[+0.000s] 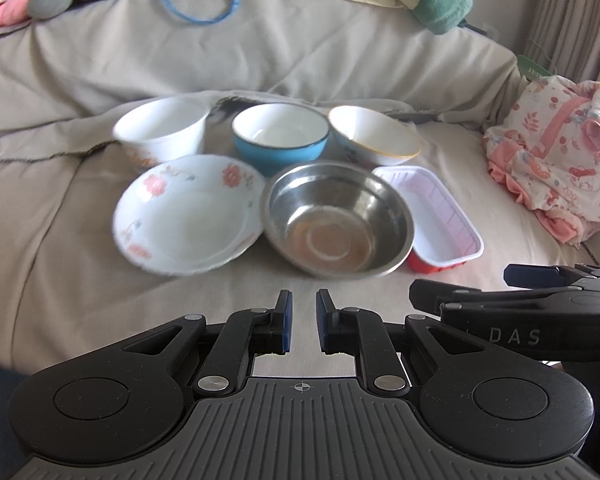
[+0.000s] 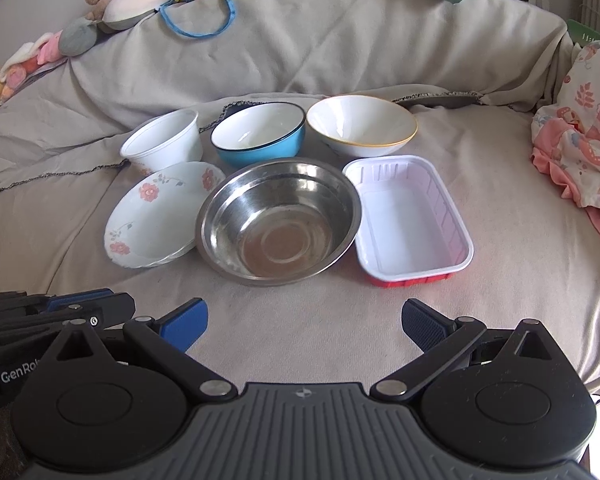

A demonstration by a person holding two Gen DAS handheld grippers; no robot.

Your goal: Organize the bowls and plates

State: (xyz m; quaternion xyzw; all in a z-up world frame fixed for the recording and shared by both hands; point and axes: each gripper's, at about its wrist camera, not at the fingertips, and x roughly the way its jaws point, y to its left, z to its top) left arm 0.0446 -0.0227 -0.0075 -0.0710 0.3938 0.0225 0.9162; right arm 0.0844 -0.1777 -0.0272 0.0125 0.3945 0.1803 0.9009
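Six dishes sit in two rows on a beige sheet (image 2: 300,340): the steel bowl (image 2: 278,220) hides the flowered plate's (image 2: 156,220) right edge, and the white tray (image 2: 412,216) runs lengthwise away from the camera (red base barely showing). The left gripper (image 1: 302,320), nearly pressed together, holds nothing; the right gripper (image 2: 304,320) is spread wide. Partial lettering reads "DAS" and "GenRob".

A beige-covered sofa (image 2: 300,320) carries three bowls (image 2: 258,132), a floral plate (image 2: 156,220), a steel bowl (image 2: 278,220) and a plastic tray (image 2: 412,216).
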